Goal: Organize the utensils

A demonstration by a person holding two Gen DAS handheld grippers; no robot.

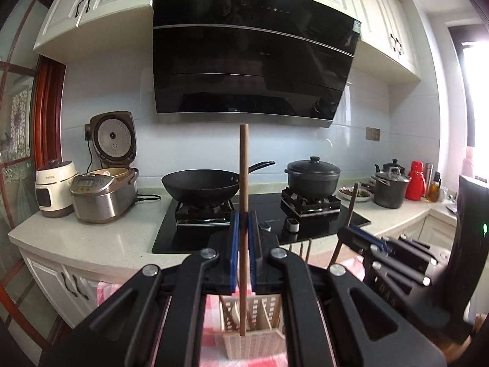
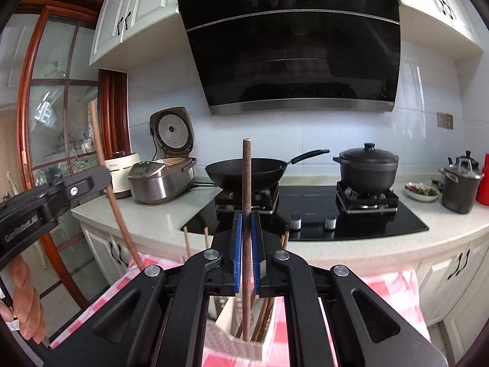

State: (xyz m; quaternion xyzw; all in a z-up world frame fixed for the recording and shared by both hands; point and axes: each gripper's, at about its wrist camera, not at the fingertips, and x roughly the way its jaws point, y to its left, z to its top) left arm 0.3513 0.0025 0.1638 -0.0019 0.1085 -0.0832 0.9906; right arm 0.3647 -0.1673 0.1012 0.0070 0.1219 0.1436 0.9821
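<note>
My left gripper [image 1: 243, 218] is shut on a brown wooden chopstick [image 1: 243, 165] held upright; its lower tip hangs at the rim of a cream slotted utensil holder [image 1: 253, 341]. My right gripper [image 2: 246, 218] is shut on another brown chopstick [image 2: 247, 177], also upright, its tip just inside the same holder [image 2: 241, 347], which holds several more chopsticks [image 2: 264, 315]. The left gripper and its chopstick [image 2: 105, 180] show at the left of the right wrist view; the right gripper [image 1: 351, 229] shows at the right of the left wrist view.
The holder stands on a red-checked cloth [image 2: 394, 293]. Behind is a counter with a black hob [image 2: 308, 214], a wok [image 2: 247, 172], a black pot [image 2: 368, 168], rice cookers [image 2: 162, 180] and a dish of food [image 2: 421, 191]. A range hood [image 2: 290, 46] hangs above.
</note>
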